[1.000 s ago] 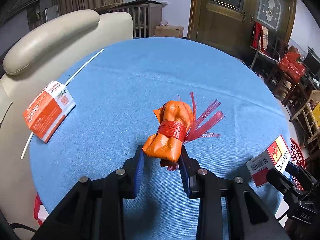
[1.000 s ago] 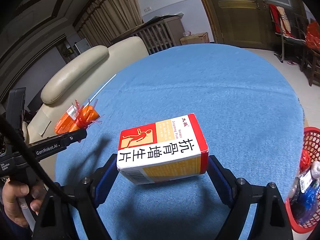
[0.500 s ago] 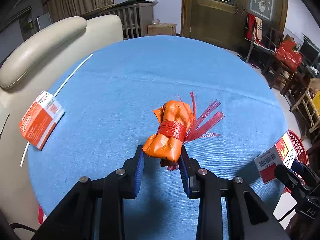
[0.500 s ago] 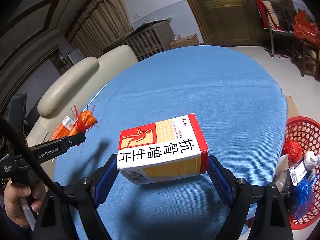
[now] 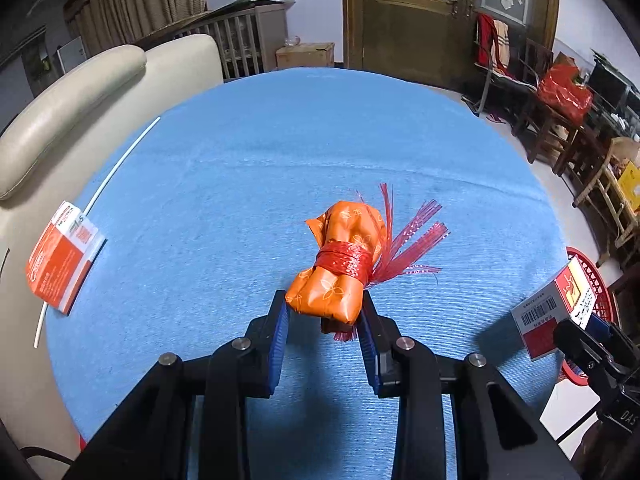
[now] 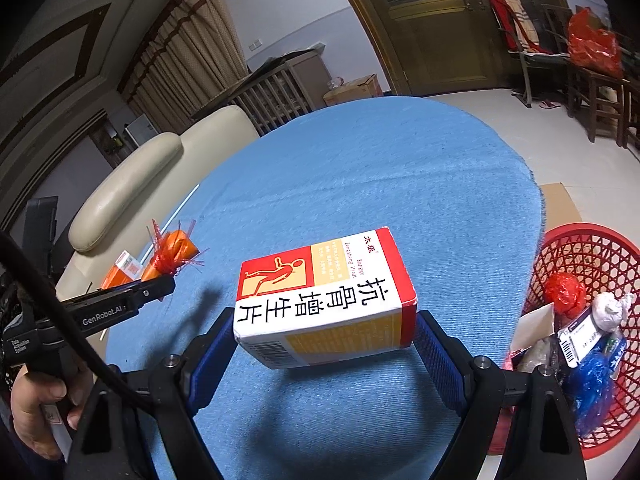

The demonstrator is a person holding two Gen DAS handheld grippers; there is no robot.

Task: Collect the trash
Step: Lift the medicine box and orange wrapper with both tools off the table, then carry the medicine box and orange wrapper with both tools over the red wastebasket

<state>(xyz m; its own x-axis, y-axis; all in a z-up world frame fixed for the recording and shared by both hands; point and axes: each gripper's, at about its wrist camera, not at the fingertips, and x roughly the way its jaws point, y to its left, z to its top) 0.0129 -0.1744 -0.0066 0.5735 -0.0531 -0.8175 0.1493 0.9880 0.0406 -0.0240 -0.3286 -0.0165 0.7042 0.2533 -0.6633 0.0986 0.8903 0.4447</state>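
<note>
We hold the box (image 6: 324, 296) clamped crosswise in the right hand-held gripper (image 6: 324, 344), with the basket (image 6: 600, 248) just to its right, making it the nearer one, while the left hand-held gripper (image 5: 323, 320) grips the orange bundle (image 5: 340, 264) above the desk (image 5: 280, 152).

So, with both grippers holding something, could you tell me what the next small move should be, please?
Probably swing the right gripper rightward over the red basket and release. It is shut on the medicine box, held above the blue table, and the basket with trash sits just past the table's right edge.
</note>
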